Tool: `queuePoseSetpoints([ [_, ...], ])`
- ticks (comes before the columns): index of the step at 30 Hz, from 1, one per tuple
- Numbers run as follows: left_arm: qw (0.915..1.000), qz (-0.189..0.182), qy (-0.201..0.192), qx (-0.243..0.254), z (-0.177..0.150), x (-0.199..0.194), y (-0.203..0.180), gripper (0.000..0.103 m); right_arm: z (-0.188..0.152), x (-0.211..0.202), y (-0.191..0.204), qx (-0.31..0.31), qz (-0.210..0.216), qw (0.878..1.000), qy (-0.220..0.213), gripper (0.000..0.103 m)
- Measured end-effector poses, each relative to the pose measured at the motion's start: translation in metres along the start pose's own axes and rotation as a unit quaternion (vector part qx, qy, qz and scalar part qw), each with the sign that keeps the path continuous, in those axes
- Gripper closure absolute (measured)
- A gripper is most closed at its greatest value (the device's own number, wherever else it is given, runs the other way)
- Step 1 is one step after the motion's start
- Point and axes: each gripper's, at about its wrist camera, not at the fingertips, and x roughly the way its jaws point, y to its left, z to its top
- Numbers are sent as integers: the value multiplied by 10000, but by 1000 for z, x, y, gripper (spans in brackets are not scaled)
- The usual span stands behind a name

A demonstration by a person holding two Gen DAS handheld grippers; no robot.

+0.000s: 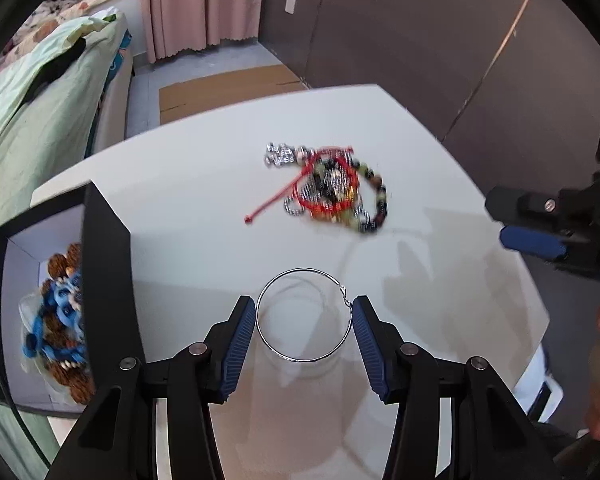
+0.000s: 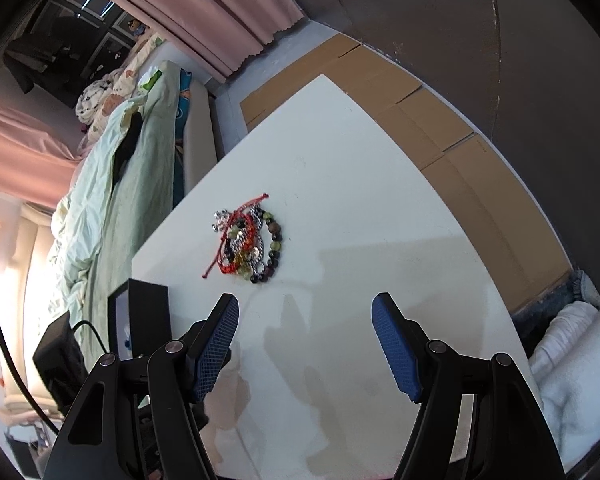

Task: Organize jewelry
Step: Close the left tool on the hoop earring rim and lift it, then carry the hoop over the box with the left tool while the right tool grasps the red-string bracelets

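My left gripper [image 1: 304, 316] is shut on a thin silver hoop [image 1: 296, 358], its blue pads touching the ring's left and right sides, held above the white table [image 1: 188, 216]. A tangled pile of bracelets [image 1: 332, 184] with red cord, silver and dark beads lies beyond it; the same pile shows in the right wrist view [image 2: 248, 242]. A black box [image 1: 100, 248] at the left holds blue and brown beaded pieces [image 1: 60, 316]; the box also shows in the right wrist view [image 2: 148, 316]. My right gripper [image 2: 304, 336] is open and empty above the table; it also shows at the right edge of the left wrist view [image 1: 532, 232].
A bed with a green cover [image 2: 112, 200] runs along the table's left side. Flattened cardboard [image 2: 440, 140] lies on the floor beyond the table. A dark wall [image 1: 420, 40] and pink curtains [image 1: 200, 4] stand behind. A white cushion [image 2: 572, 360] lies at the right.
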Motion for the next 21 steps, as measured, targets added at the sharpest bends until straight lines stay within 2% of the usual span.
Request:
queuePoseSetpoints([
  [11,9975,-268,-514,-411,28,-43,28,51,19,23,20,65,579,9983,50,34],
  [16,9950,-294,-740,-600,38,-59,44,51,24,44,31,90,671,9974,229,48],
  [18,9941,-293,-818,-654,42,-66,51,51,24,57,34,166,695,9967,391,62],
  [21,9929,-304,-911,-706,44,-75,60,51,27,67,36,213,599,9971,409,67],
])
